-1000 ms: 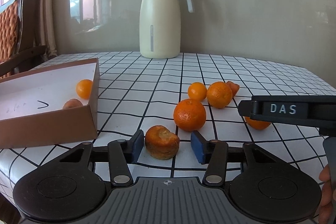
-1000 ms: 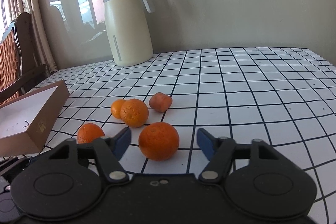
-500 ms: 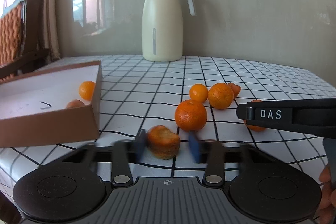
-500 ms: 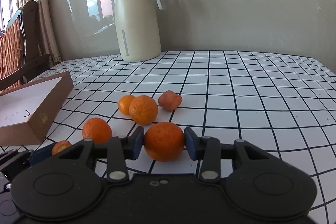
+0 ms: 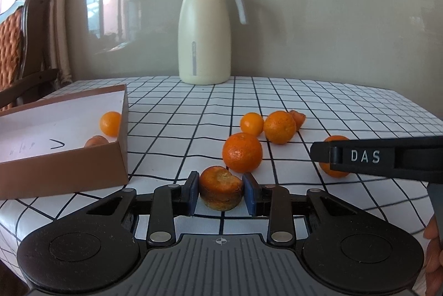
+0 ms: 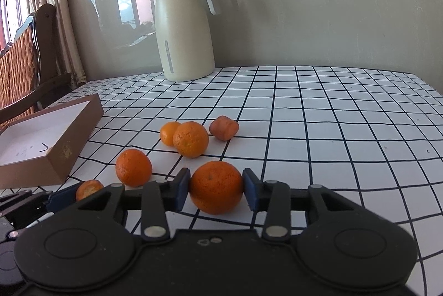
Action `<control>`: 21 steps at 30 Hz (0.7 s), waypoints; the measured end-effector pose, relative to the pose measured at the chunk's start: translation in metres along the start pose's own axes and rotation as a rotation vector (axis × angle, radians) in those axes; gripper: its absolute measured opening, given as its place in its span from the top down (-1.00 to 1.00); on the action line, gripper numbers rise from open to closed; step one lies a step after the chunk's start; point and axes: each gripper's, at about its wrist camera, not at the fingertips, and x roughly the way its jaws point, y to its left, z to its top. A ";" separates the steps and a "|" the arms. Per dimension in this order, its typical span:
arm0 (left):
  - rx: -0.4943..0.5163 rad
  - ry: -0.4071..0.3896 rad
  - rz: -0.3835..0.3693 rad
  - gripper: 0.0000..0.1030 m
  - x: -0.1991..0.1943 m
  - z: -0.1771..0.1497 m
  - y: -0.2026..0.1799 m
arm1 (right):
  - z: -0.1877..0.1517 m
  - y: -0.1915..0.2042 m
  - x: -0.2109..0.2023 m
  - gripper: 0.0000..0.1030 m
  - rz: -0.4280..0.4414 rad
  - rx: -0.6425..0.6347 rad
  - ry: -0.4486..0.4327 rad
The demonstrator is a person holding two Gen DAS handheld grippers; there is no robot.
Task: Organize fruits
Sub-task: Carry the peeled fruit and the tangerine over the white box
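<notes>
My left gripper [image 5: 221,192] is shut on a dented, shrivelled orange [image 5: 221,192] near the table's front edge. My right gripper [image 6: 216,187] is shut on a round orange [image 6: 216,187]; from the left wrist view that fruit [image 5: 333,156] shows partly behind the right gripper's black body. Loose oranges lie on the checked cloth: a big one [image 5: 242,152], a small one [image 5: 251,124], another [image 5: 279,127] and a reddish wrinkled one [image 5: 298,117]. The brown cardboard box [image 5: 83,171] at left holds a small orange [image 5: 110,123] and a darker fruit [image 5: 96,141].
A cream thermos jug [image 5: 205,32] stands at the back of the table by the wall. A wooden chair [image 5: 19,46] and curtains are at far left. The table's front edge runs just below both grippers. A hand [image 5: 433,249] shows at the right edge.
Both grippers have closed: the left pads came in onto the dented orange, the right pads onto the round orange. Neither hand has shifted much.
</notes>
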 end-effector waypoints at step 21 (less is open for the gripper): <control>-0.022 -0.065 0.013 0.35 -0.049 0.006 0.042 | -0.003 0.032 -0.035 0.36 0.111 -0.070 -0.038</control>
